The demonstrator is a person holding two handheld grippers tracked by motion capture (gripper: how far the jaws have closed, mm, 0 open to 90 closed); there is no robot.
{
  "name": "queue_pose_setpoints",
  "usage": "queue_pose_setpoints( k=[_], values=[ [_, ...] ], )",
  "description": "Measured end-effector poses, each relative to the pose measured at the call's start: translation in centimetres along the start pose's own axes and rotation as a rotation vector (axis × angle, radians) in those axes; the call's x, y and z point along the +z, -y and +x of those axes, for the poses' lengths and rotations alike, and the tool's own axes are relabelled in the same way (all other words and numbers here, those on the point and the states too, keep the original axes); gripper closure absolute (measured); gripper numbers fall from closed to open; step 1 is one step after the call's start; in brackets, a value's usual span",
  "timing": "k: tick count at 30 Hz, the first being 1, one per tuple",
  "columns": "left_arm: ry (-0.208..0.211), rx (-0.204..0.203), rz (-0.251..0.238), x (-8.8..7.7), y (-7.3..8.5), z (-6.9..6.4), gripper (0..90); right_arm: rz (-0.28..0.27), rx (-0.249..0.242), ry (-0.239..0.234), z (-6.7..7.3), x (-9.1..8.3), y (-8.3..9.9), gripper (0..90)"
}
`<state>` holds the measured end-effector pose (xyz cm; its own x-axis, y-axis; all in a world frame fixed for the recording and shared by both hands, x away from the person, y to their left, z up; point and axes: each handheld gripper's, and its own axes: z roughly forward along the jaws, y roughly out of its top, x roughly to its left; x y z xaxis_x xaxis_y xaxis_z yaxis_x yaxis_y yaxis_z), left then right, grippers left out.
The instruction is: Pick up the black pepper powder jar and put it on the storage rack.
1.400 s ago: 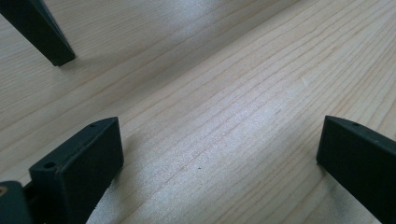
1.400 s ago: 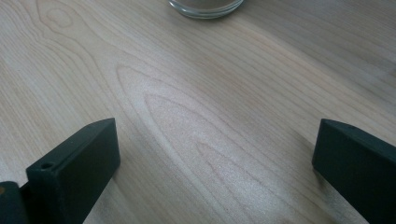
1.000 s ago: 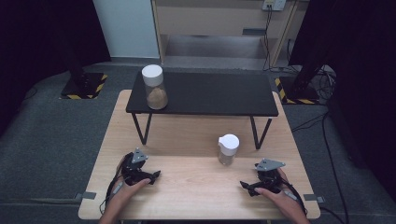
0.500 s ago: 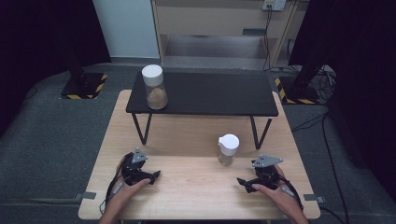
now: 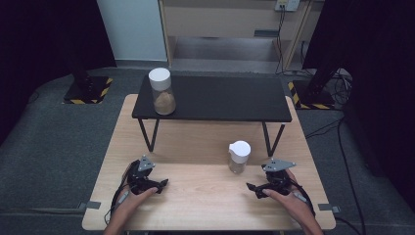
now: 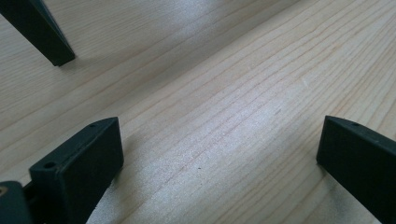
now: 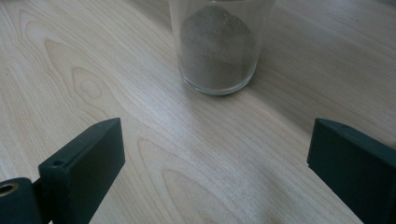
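Note:
A clear jar with a white lid (image 5: 239, 156) stands on the wooden table (image 5: 205, 196), holding a little brown powder. My right gripper (image 5: 254, 188) lies just right of it, low on the table, jaws wide apart and empty. In the right gripper view the jar's base (image 7: 217, 46) is straight ahead, beyond the right gripper (image 7: 215, 158). A second, taller white-lidded jar (image 5: 161, 93) with tan powder stands on the left end of the black shelf (image 5: 220, 100). My left gripper (image 5: 159, 185) rests near the table's front left; the left gripper (image 6: 219, 149) is open over bare wood.
The black shelf stands on thin legs across the back half of the table; one leg (image 6: 42, 32) shows ahead of the left gripper. Grey floor surrounds the table, with a cabinet behind and yellow-black marked stand bases at both sides.
My right gripper has edged slightly away from the front edge, toward the jar on the table. The left gripper and both jars have stayed where they were.

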<state>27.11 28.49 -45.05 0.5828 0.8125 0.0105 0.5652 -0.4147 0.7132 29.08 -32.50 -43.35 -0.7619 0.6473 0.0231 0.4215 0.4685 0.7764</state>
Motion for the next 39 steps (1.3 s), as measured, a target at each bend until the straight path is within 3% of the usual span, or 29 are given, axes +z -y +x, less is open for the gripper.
queue_pose_setpoints(
  k=[39],
  values=[
    [0.000, 0.000, 0.000, 0.0, 0.0, 0.0, 0.0, -0.052, -0.035, -0.003, -0.2, -0.5, -3.3, 5.0]
  ],
)
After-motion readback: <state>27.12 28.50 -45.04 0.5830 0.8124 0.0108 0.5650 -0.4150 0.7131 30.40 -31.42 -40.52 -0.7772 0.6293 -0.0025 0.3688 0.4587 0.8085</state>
